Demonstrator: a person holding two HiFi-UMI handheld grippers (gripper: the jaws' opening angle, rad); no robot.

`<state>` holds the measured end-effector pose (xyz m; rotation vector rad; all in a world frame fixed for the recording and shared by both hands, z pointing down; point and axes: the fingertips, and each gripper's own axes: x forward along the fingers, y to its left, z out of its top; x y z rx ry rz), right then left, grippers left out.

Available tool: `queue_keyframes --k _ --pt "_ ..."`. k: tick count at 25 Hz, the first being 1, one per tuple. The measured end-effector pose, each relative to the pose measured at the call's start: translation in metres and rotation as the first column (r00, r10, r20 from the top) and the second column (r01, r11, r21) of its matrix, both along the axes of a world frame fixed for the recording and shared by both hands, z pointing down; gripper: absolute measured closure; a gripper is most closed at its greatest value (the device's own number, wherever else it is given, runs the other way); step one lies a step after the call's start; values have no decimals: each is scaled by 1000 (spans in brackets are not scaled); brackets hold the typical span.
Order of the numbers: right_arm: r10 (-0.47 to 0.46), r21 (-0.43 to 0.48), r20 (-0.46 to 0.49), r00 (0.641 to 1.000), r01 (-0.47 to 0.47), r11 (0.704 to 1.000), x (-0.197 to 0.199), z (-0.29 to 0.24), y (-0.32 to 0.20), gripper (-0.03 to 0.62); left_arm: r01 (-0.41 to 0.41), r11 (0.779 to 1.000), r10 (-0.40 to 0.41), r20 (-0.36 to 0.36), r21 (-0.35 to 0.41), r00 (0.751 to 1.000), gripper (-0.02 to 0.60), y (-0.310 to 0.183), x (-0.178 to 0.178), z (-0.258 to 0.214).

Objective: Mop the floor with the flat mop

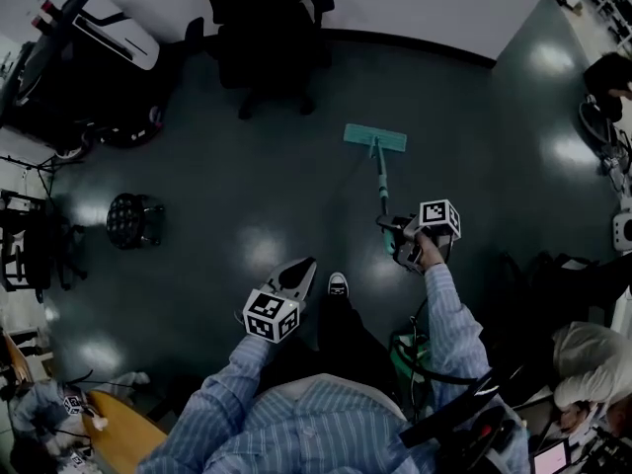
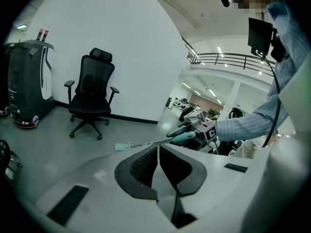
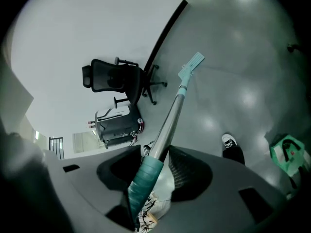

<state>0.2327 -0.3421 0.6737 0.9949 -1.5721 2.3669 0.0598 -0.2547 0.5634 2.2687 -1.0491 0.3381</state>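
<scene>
The flat mop's teal head (image 1: 374, 138) lies flat on the dark floor ahead of me, and its metal handle (image 1: 381, 181) runs back to my right gripper (image 1: 396, 235). That gripper (image 3: 156, 154) is shut on the handle just above the teal grip (image 3: 144, 181); the mop head (image 3: 192, 64) shows far down the pole. My left gripper (image 1: 302, 271) hangs lower left of the mop, apart from it. Its jaws (image 2: 158, 152) are shut with nothing between them. Beyond them the left gripper view shows the mop head (image 2: 122, 146) and the right gripper (image 2: 200, 128).
A black office chair (image 1: 262, 38) stands by the far wall, a black and white machine (image 1: 89, 57) at the back left, a round stool (image 1: 133, 218) to the left. A green bucket (image 1: 407, 355) sits by my right leg. My shoe (image 1: 338, 285) points forward. A person (image 1: 588, 363) is at lower right.
</scene>
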Motion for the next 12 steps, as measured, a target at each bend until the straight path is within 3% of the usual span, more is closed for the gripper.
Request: queue_keyframes --k 4,12 --pt "-36 8 -39 999 37 999 19 16 -64 413 16 1000 -15 14 -21 1000 566 -14 15 7" --pt "36 14 -90 995 -35 999 52 42 -180 436 40 994 -30 97 -103 995 566 -4 13 35"
